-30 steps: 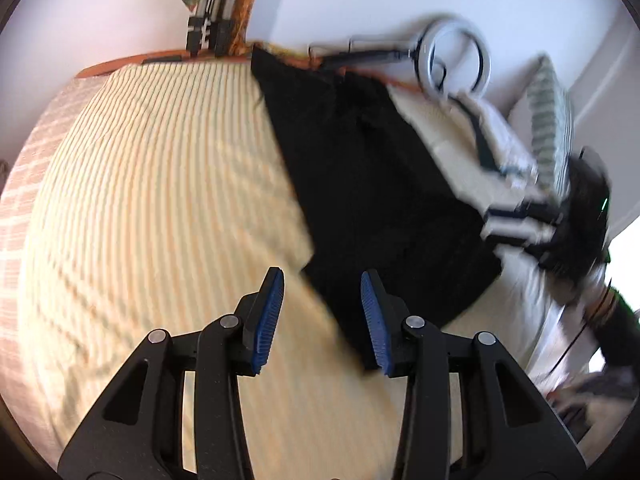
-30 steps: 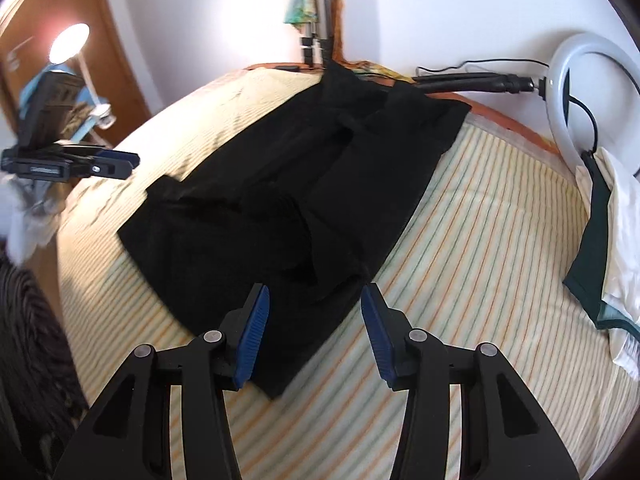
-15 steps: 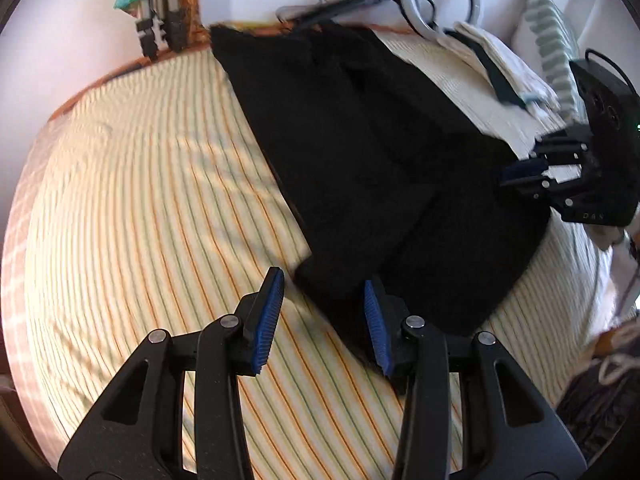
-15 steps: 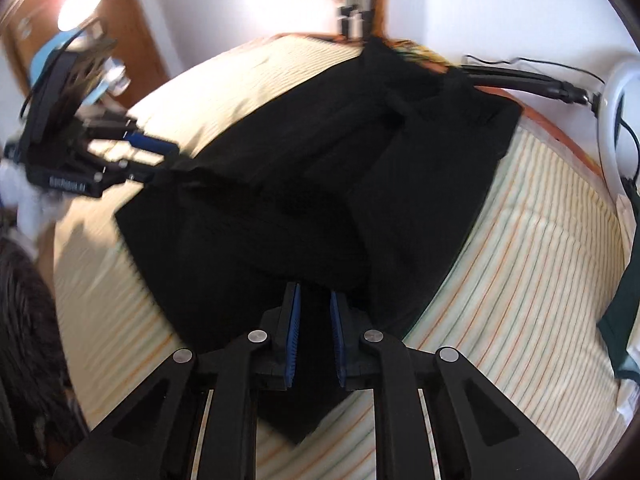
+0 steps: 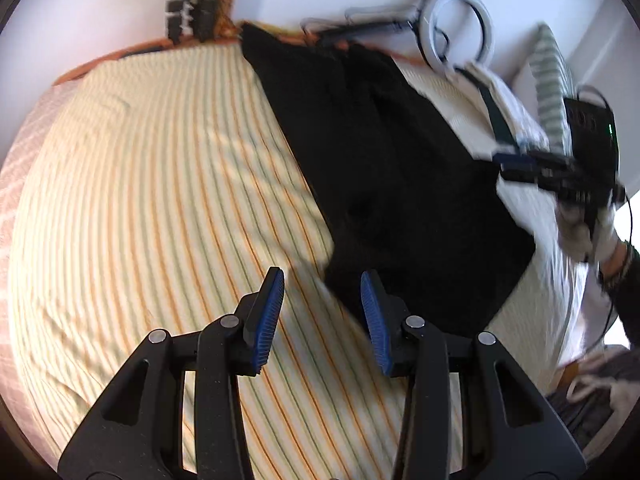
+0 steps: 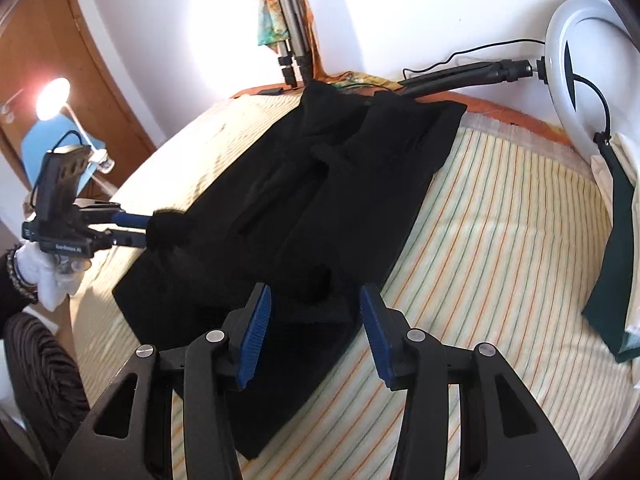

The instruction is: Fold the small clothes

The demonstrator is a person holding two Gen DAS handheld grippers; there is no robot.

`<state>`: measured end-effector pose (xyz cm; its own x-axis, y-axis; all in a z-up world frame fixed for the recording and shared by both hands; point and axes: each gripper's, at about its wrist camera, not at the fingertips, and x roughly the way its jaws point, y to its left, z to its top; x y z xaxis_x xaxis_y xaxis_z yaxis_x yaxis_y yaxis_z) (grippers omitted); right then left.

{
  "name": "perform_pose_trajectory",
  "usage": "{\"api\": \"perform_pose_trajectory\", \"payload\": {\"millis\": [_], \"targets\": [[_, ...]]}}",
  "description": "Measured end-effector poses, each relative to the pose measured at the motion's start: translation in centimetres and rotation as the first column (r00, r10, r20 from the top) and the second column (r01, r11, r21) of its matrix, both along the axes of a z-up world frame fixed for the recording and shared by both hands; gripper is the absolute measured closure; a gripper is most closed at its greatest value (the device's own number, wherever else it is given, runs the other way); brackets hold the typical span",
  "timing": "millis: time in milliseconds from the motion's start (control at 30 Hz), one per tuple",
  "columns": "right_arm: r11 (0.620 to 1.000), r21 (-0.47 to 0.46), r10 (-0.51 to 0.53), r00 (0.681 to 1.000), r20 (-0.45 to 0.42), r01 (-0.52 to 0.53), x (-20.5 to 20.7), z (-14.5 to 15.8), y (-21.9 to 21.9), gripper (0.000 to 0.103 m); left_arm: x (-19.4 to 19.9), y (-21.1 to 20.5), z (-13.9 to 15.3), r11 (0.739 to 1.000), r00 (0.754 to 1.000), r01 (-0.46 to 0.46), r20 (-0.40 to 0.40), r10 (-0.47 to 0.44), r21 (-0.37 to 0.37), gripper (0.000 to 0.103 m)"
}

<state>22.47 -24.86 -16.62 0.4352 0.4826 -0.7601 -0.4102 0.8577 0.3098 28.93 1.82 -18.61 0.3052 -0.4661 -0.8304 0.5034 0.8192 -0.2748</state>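
Your left claw (image 5: 322, 312) and right claw (image 6: 315, 334) both gape empty at the black garment's (image 6: 320, 208) near edges; striped bed (image 5: 140, 200) lies bare leftward.

Black grippers (image 5: 322, 308), blue ribbed pads, silver screws; white glove (image 6: 44, 276), beaded bracelets.

The black garment (image 6: 328, 208) is a soft, matt cloth that swallows the light, and it lies on a striped bedsheet (image 5: 160, 184) of thin woven cotton-like fabric, lightly rippled. Both the left gripper (image 5: 322, 312) and the right gripper (image 6: 316, 332) have matt black plastic arms with a faint grain, small shiny metal rivets, and jaws faced with ribbed blue rubbery pads. The ring light (image 6: 588, 68) is smooth, glossy white plastic, the door (image 6: 52, 64) behind is satin brown wood, and the hand's glove (image 6: 44, 276) is white knit cloth.
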Motion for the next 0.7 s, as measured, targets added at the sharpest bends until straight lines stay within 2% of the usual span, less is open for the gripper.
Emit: {"api": "perform_pose_trajectory", "payload": {"millis": [100,167,267,367,400,433,500,533,567,633,700], "targets": [[0.996,-0.066,0.060,0.998,0.014,-0.059,-1.1,-0.4,0.5,0.058,-1.0,-0.9,-0.3,0.995,0.998,0.042,0.051,-0.046,0.085,0.063],[0.987,-0.131,0.098,0.995,0.022,-0.094,-1.5,-0.8,1.4,0.058,-0.9,-1.2,-0.2,0.996,0.998,0.043,0.049,-0.047,0.081,0.063],[0.976,-0.203,0.097,0.994,0.057,-0.083,-0.8,-1.3,2.5,0.058,0.2,-1.4,-0.2,0.998,0.998,0.016,0.053,-0.019,0.064,0.063],[0.979,-0.192,0.083,0.995,0.059,-0.071,0.4,-1.7,3.1,0.058,1.6,-1.6,-0.5,0.999,0.998,-0.003,0.056,0.000,0.046,0.063],[0.979,-0.191,0.083,0.995,0.051,-0.072,0.8,-1.9,3.3,0.061,1.9,-1.8,-0.5,0.999,0.998,-0.002,0.061,0.000,0.041,0.063],[0.980,-0.187,0.085,0.995,0.046,-0.075,1.2,-2.1,3.4,0.069,2.2,-2.1,-0.5,0.999,0.998,0.002,0.065,-0.004,0.038,0.063],[0.980,-0.183,0.084,0.995,0.045,-0.074,1.4,-2.1,3.5,0.079,2.4,-2.3,-0.3,0.999,0.997,0.009,0.074,-0.012,0.033,0.071],[0.982,-0.175,0.081,0.996,0.049,-0.071,1.4,-2.0,3.4,0.086,2.4,-2.4,-0.2,1.000,0.997,0.016,0.074,-0.018,0.023,0.088],[0.984,-0.165,0.078,0.996,0.050,-0.068,1.3,-1.9,3.4,0.089,2.5,-2.5,-0.2,1.000,0.997,0.017,0.074,-0.019,0.021,0.096],[0.988,-0.141,0.063,0.997,0.047,-0.056,1.3,-1.7,3.0,0.096,2.4,-2.5,0.0,1.000,0.996,0.014,0.090,-0.016,0.020,0.098],[0.993,-0.111,0.048,0.998,0.033,-0.044,1.2,-1.6,2.4,0.098,2.1,-2.5,0.2,1.000,0.994,0.014,0.104,-0.016,0.021,0.099]]}}
